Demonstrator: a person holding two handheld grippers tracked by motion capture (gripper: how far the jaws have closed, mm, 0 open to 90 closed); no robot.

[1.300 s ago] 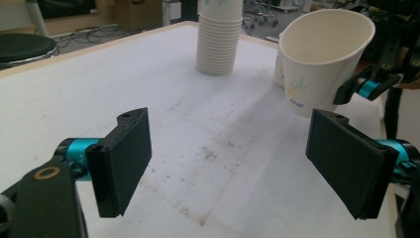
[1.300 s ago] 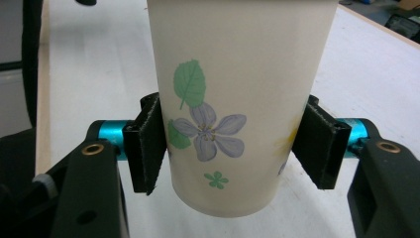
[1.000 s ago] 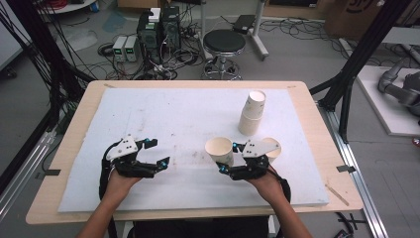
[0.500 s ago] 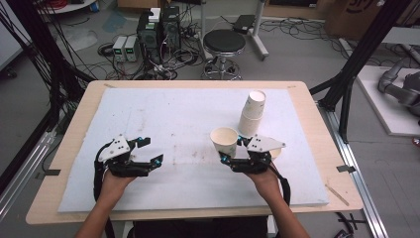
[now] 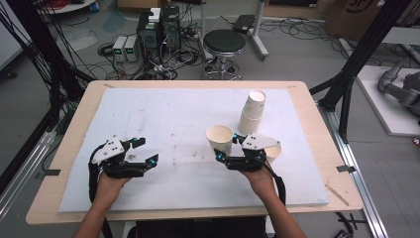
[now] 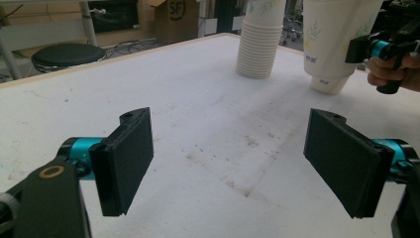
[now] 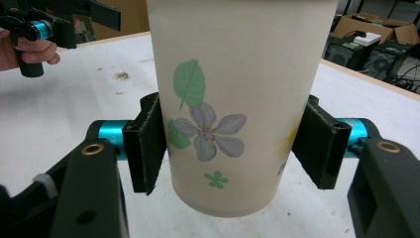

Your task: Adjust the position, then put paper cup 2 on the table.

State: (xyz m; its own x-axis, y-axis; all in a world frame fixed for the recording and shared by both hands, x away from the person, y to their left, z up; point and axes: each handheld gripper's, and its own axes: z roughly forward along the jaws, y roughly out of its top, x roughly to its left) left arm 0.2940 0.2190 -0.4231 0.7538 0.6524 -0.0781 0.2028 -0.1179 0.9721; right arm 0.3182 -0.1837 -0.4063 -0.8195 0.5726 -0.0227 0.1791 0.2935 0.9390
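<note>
My right tongs [image 7: 225,148] are clamped on a white paper cup printed with a purple flower and green leaves [image 7: 233,99], both black pads pressed flat against its lower wall. In the right gripper view the cup stands upright between the jaws, and its base appears to be just off the white foam mat [image 7: 79,104] beneath it, though I cannot say so for certain. From the high view, that cup [image 5: 219,138] sits near the middle of the table [image 5: 79,119], slightly to my right, with its open mouth facing up.

Just beyond it, toward the far right of the mat, stands a tall stack of nested white paper cups [image 5: 252,112], upright and apart from the cup I hold. Another paper cup [image 5: 274,152] peeks out close beside my right hand [image 5: 257,181], mostly hidden by the gripper body.

My left tongs [image 6: 228,163] stand wide apart with nothing between them but bare, faintly stained mat; the jaws have just been closing a little. In the high view they [image 5: 143,151] hover low over the left side of the mat, well apart from the cups.
</note>
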